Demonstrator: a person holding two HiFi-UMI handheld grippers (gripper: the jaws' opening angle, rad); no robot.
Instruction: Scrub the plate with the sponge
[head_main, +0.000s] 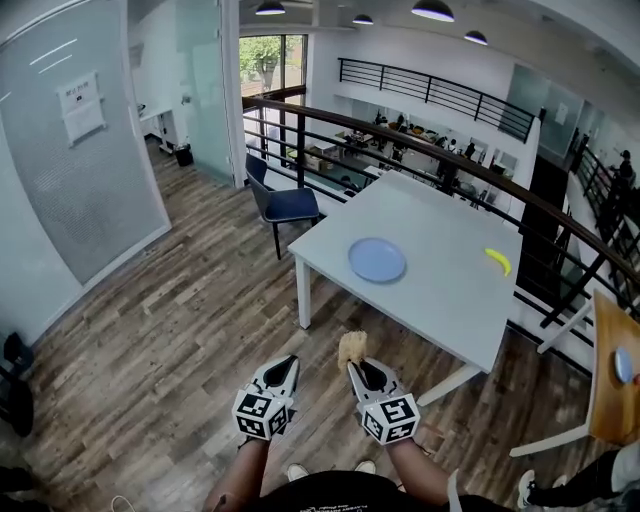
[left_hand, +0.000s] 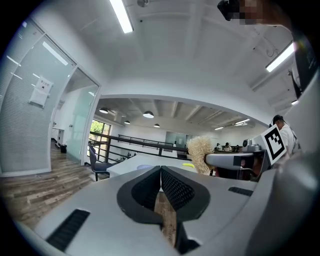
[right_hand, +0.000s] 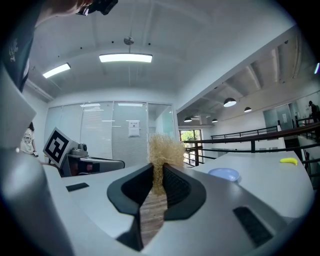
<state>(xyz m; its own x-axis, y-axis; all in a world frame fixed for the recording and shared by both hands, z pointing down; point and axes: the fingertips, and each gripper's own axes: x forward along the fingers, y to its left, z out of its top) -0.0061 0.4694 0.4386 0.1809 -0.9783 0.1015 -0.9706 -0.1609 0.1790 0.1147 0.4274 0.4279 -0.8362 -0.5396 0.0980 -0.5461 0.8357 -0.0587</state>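
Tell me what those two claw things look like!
Both the left gripper and the right gripper are pale grey wedges that narrow to black, ridged pads. Each carries a white cube printed with black square markers. No cables show. The person holding them wears a black top.

Left gripper (head_main: 289, 360) closed; right gripper (head_main: 353, 366) clamped
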